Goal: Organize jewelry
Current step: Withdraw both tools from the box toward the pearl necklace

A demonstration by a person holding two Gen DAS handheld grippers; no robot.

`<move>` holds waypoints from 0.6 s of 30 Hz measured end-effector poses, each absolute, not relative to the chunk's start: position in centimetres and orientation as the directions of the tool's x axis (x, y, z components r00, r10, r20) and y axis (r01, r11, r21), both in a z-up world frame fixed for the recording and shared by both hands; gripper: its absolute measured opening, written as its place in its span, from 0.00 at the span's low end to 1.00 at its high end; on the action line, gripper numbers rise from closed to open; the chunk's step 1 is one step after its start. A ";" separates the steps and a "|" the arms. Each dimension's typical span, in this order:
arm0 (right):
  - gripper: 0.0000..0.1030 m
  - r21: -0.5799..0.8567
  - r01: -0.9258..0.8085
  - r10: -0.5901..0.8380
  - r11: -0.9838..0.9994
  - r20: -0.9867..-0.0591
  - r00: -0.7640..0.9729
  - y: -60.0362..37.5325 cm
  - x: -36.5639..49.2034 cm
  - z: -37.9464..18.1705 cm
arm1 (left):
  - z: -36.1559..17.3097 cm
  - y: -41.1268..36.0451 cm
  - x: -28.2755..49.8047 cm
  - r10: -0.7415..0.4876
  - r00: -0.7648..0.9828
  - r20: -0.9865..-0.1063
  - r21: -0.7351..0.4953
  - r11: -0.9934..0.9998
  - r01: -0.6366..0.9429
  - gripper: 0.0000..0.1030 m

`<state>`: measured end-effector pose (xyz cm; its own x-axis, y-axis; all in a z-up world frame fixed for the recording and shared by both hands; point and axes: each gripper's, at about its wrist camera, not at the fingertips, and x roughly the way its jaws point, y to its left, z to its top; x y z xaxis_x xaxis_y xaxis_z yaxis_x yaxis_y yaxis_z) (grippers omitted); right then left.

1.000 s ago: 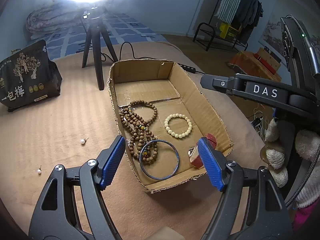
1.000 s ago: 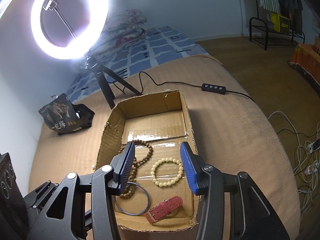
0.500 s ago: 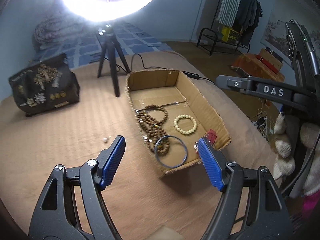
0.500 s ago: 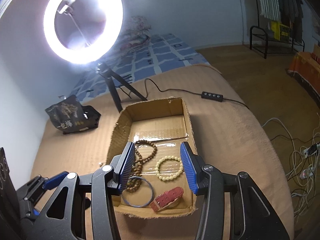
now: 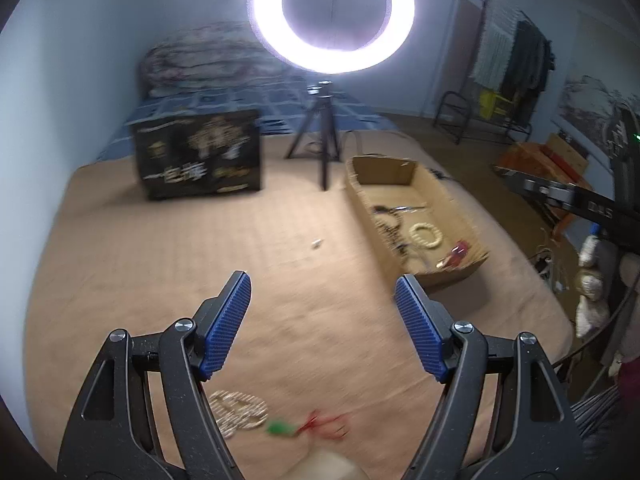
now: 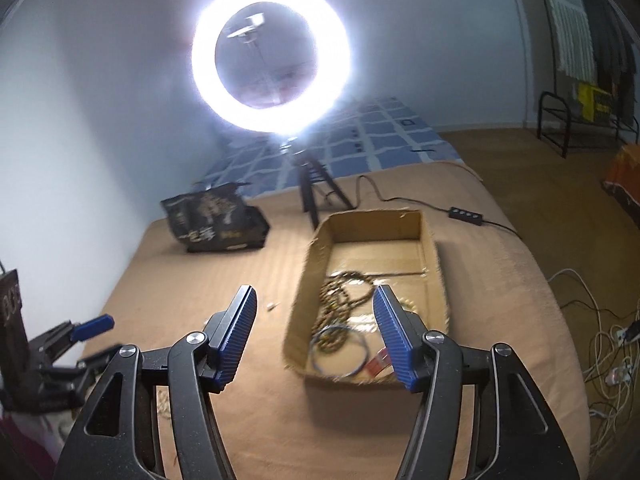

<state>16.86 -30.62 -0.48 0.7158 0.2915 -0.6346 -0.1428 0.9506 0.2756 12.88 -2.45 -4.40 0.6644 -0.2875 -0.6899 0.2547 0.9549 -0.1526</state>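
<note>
Holding both grippers, left (image 5: 322,292) and right (image 6: 313,304), spread apart and empty, we are seeing bracelets in the cardboard box (image 6: 434,256) far right; pale beads (image 5: 240,408) near left.

**Little lettering I can read**

On my left wrist view, blurred pale Chinese characters sit on the black bag (image 5: 199,155), too smeared to read. The right gripper's black arm (image 5: 596,210) carries white letters, roughly "DAS".
</note>
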 end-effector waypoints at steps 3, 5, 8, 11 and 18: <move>0.61 0.280 -0.176 0.319 0.944 -0.628 0.710 -29.3 15.1 -1.0 | -5.1 0.3 11.8 -0.255 0.662 -0.705 -0.153 0.966 0.210 0.75; 0.63 0.278 -0.203 0.338 0.939 -0.631 0.699 -28.2 14.2 -1.4 | -5.5 1.6 11.2 -0.241 0.659 -0.713 -0.151 0.970 0.191 0.75; 0.63 0.256 -0.248 0.355 0.935 -0.633 0.688 -26.5 12.8 -2.2 | -6.2 3.3 10.1 -0.217 0.660 -0.719 -0.134 0.975 0.175 0.75; 0.63 0.230 -0.295 0.372 0.927 -0.646 0.666 -24.6 11.7 -3.7 | -7.3 4.3 9.4 -0.200 0.650 -0.733 -0.125 0.979 0.161 0.75; 0.63 0.209 -0.441 0.438 0.873 -0.734 0.519 -19.5 10.2 -8.5 | -11.1 6.1 8.9 -0.224 0.595 -0.772 -0.180 0.975 0.134 0.74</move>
<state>10.17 -19.52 -8.52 0.5186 0.4378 -0.7344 -0.4405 0.8730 0.2094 8.90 6.14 -11.12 0.5950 -0.2243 -0.7718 0.1339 0.9745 -0.1800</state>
